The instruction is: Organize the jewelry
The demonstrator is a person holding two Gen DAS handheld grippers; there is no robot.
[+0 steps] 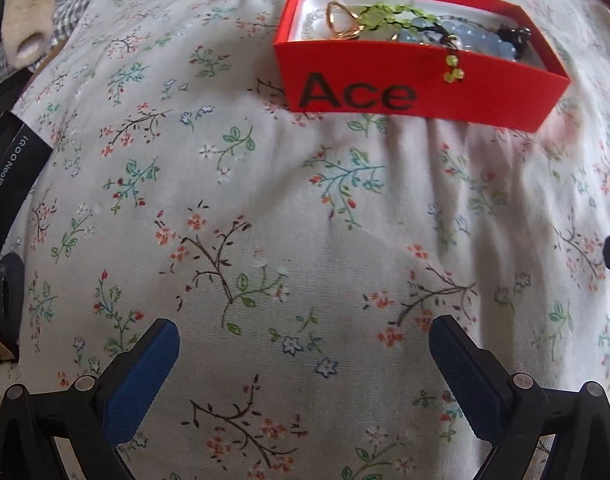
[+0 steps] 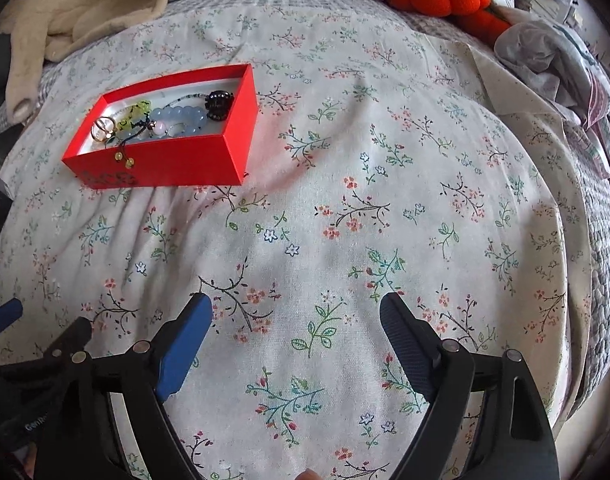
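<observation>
Both the left gripper [image 1: 303, 344] and right gripper [image 2: 295, 316] gape empty, well short of the red box [image 2: 177, 160]. Inside it lie beads [image 2: 181, 118] and, seemingly, a ring [image 2: 104, 128].

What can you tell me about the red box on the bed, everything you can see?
The red box looks like stiff card, rectangular, with no lid on and a white lining. Black letters reading "Ace" are printed on its long side. It sits flat on the flowery bedsheet, away from both grippers. Inside lie pale blue beads, a green bead string whose end hangs over the near wall, gold rings and a black hair clip.
</observation>
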